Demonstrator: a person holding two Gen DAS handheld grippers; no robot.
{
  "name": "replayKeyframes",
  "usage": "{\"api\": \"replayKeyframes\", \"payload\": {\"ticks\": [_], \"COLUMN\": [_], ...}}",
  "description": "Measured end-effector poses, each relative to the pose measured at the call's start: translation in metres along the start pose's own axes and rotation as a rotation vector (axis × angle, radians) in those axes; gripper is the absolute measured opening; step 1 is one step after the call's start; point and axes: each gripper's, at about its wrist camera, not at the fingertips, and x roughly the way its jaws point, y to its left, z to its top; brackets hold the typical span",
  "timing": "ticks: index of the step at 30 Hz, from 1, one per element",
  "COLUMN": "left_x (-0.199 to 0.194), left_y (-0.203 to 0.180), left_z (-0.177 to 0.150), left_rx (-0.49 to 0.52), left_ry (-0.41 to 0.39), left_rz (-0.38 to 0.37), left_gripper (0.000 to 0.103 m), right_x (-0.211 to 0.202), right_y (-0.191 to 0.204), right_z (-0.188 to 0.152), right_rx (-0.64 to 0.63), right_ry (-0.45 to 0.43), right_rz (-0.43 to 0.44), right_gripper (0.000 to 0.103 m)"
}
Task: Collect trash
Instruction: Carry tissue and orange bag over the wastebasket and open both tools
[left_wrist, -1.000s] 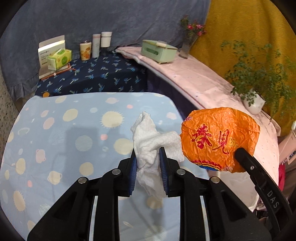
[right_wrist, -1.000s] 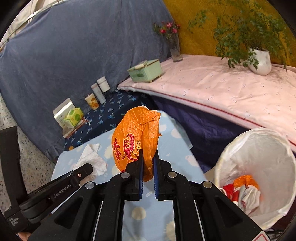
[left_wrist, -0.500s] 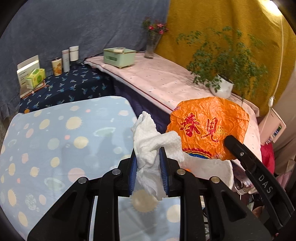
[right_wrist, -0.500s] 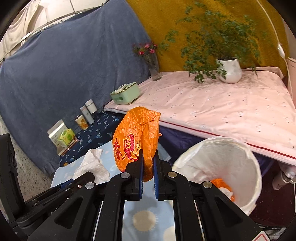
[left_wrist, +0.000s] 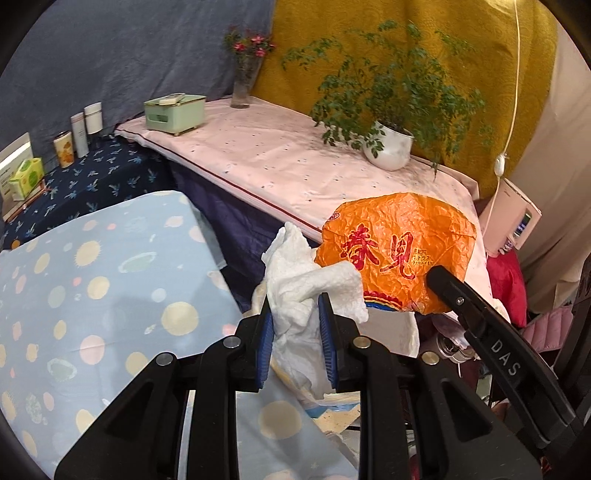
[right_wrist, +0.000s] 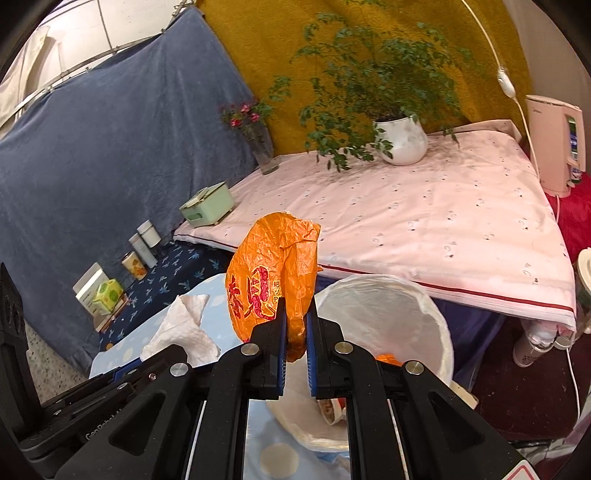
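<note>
Left tool (left_wrist: 295, 325): both blue pads clamped on a crumpled white tissue (left_wrist: 306, 291), which stands up between them and spills over to the right. It is held in the air past the edge of the table (left_wrist: 92, 295), which carries a light blue cloth with pale dots.

Right tool (right_wrist: 295, 332): pads pinched on the lower end of a crinkled orange plastic bag (right_wrist: 273, 280) with red characters. The bag rises upright above the pads, raised just left of the bin's opening.

Bin (right_wrist: 436, 314): round, lined with a white bag, standing on the floor between the blue-cloth table and the pink-covered table (right_wrist: 424, 221). Some orange and mixed rubbish lies at its bottom.

In the left view the orange bag (left_wrist: 399, 251) sits just right of the tissue, the two nearly touching.

Other items on the pink cover: a potted plant in a white pot (right_wrist: 400, 140), a glass vase with pink flowers (right_wrist: 264, 155), a pale green box (right_wrist: 207, 205). On the dark blue patterned surface behind: small canisters (right_wrist: 142, 249) and a green tissue box (right_wrist: 107, 293).
</note>
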Motion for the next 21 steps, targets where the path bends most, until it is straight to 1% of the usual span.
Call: {"api": "replayKeyframes", "payload": {"ticks": [7,9,12,14,15,17,18,21], "left_x": [0.016,0.021,0.028,0.031,0.032,0.035,0.036,0.039], "left_y": [-0.018,-0.021,-0.026,-0.029,-0.030,-0.032,-0.032,-0.027], "left_z": [0.001,0.001,0.002,0.002,0.003,0.004,0.004,0.005], "left_rx": [0.024,0.029,0.037,0.040,0.042,0.045,0.045,0.034], "left_ry": [0.020,0.023,0.028,0.021,0.017,0.015,0.014,0.017], "left_rz": [-0.026,-0.030,-0.035,-0.034,-0.032,-0.028,-0.026,-0.023], "left_gripper": [0.024,0.027,0.035,0.047,0.049,0.057,0.059,0.061], "right_x": [-0.001,0.000,0.002,0.004,0.004,0.006,0.008,0.012], "right_y": [-0.025,-0.031,-0.040,-0.044,-0.046,-0.048,-0.050,-0.051], "right_z": [0.004,0.005,0.006,0.006,0.005,0.006,0.006,0.006], "right_rx": [0.027,0.031,0.043,0.049,0.051,0.053,0.054,0.055], "right_ry": [-0.006,-0.006,-0.004,-0.003,-0.002,0.000,0.002,0.009], "right_rz": [-0.035,-0.044,-0.056,-0.062,-0.065,-0.071,-0.074,-0.078], "right_gripper": [0.008,0.009,0.009,0.009,0.009,0.009,0.009,0.009]}}
